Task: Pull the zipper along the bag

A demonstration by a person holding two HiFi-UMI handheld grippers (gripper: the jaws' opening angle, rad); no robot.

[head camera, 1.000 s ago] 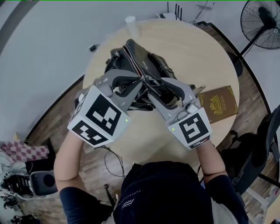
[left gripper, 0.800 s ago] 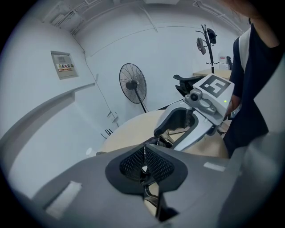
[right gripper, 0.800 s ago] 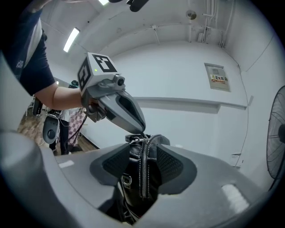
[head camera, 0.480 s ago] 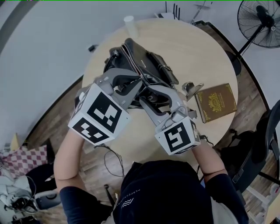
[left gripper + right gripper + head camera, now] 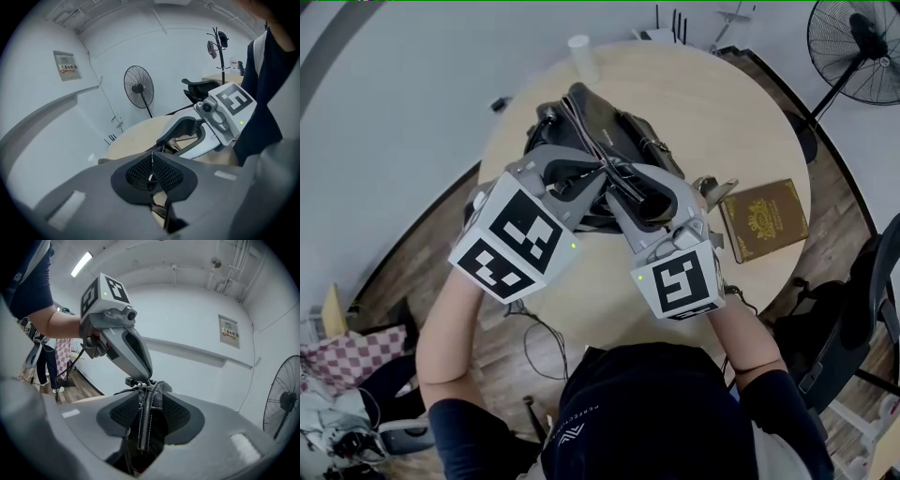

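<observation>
A black leather bag [image 5: 628, 131] stands on the round wooden table [image 5: 722, 103], its zipper running along the top. In the head view my left gripper [image 5: 602, 172] and right gripper [image 5: 617, 180] meet tip to tip at the bag's near end. The left gripper [image 5: 151, 166] is shut on a thin metal zipper pull [image 5: 151, 159]. The right gripper [image 5: 147, 416] has the bag's zippered edge [image 5: 145, 423] between its pads, which touch it; its jaws are opening slightly. The bag's near end is hidden behind both grippers.
A brown book [image 5: 766, 218] lies on the table to the right, with a small metal clip [image 5: 712, 189] beside it. A white cup [image 5: 580, 49] stands at the far edge. A floor fan [image 5: 860, 52] is off the table at the back right.
The right gripper has shifted left, closer to the left one, and its jaws have closed in round the bag's edge. The left gripper has barely moved.
</observation>
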